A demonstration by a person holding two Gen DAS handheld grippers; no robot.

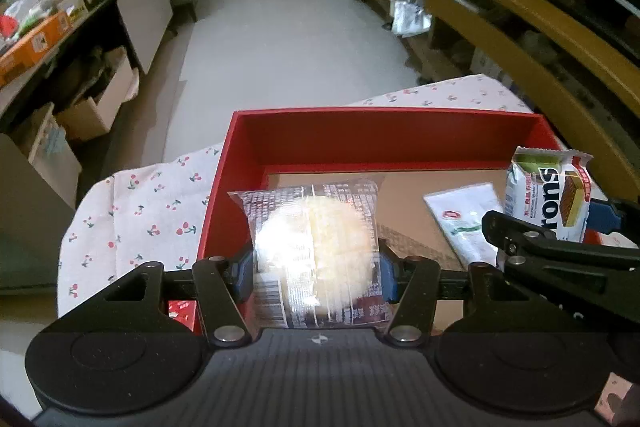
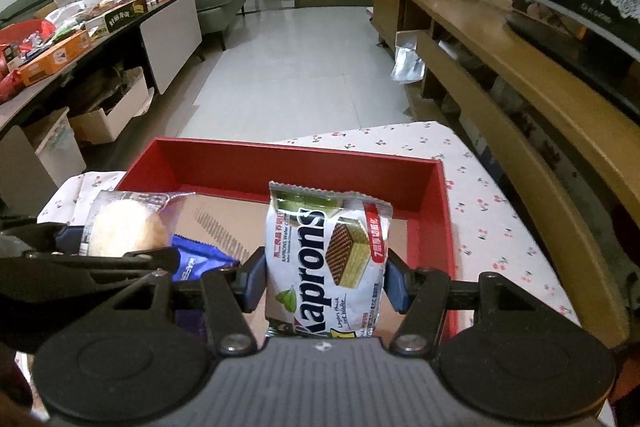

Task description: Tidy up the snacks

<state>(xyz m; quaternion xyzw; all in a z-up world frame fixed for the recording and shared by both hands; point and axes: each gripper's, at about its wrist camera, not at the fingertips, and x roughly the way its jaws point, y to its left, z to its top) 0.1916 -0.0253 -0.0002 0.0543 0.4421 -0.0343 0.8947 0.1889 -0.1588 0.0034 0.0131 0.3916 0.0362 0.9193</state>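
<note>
My left gripper point(image 1: 316, 275) is shut on a clear packet holding a round pale cake point(image 1: 316, 247), held above the near part of a red box point(image 1: 384, 117). The same cake packet point(image 2: 128, 227) shows at the left of the right wrist view. My right gripper point(image 2: 324, 279) is shut on a white and green Kaprons wafer packet point(image 2: 326, 255), also over the red box point(image 2: 280, 147). That wafer packet point(image 1: 548, 195) appears at the right of the left wrist view. Inside the box lie a white sachet point(image 1: 464, 219) and a blue packet point(image 2: 200, 261).
The box sits on a cherry-print cloth point(image 1: 140, 223) covering a small table. A long cluttered counter point(image 2: 60, 43) runs along the left, with cardboard boxes point(image 2: 108, 115) below. A wooden shelf unit point(image 2: 520, 67) lines the right. White tiled floor point(image 2: 300, 67) lies ahead.
</note>
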